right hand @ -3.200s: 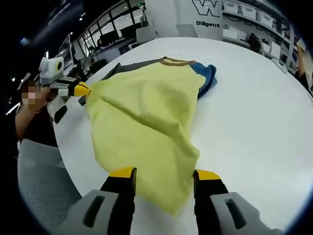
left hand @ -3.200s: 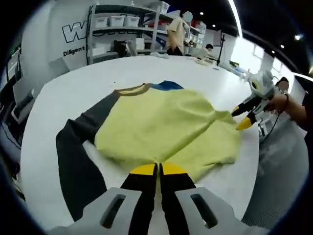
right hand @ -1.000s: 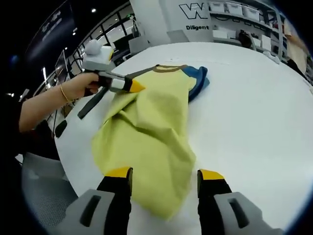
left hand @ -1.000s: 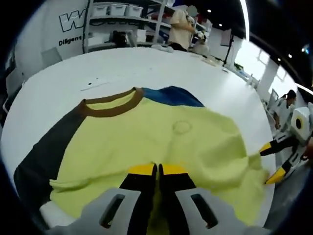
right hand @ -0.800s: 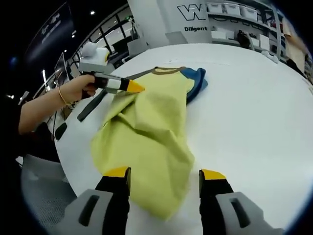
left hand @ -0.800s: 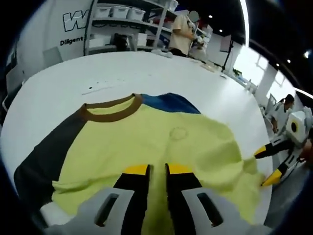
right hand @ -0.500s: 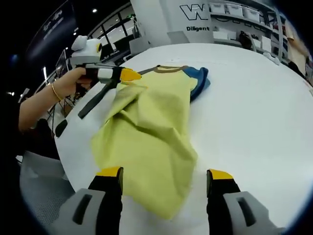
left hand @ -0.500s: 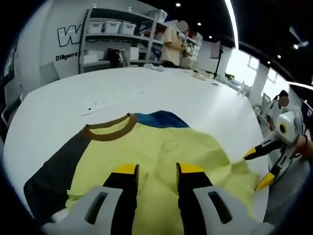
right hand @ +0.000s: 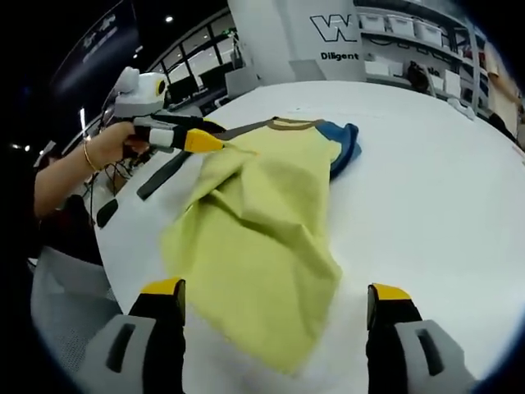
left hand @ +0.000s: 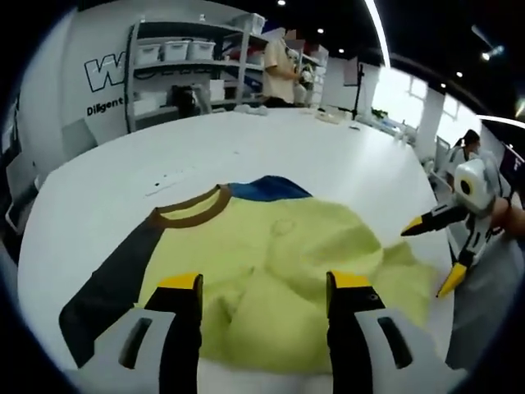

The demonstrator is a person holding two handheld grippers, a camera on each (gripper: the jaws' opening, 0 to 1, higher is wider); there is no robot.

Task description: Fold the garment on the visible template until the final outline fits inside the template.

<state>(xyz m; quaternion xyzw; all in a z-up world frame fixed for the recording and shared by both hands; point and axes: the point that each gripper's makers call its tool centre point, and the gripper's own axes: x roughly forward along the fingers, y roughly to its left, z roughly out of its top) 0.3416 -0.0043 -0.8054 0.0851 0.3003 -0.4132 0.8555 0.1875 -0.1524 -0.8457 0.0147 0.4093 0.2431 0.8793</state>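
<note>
A yellow shirt (left hand: 279, 263) lies rumpled on the round white table (left hand: 107, 176), its lower part folded up over the body. It has a brown collar (left hand: 189, 215), a dark sleeve (left hand: 115, 287) and a blue sleeve (left hand: 267, 187). My left gripper (left hand: 264, 283) stands open just above the shirt's near fold, holding nothing. My right gripper (right hand: 276, 291) is wide open over the shirt's (right hand: 262, 222) near corner. The right gripper (left hand: 431, 260) also hangs open at the shirt's right edge. The left gripper (right hand: 205, 144) hovers by the shirt's far left edge.
Shelves with white bins (left hand: 164, 57) and a standing person (left hand: 279, 70) are behind the table. A hand (right hand: 98, 148) holds the left gripper. Bare white table (right hand: 435, 189) stretches to the right of the shirt. The table edge (right hand: 123, 263) runs close on the left.
My left gripper, shut on the yellow hem a second ago, has opened, let the folded cloth drop and drawn back. The right gripper stayed open and spread slightly.
</note>
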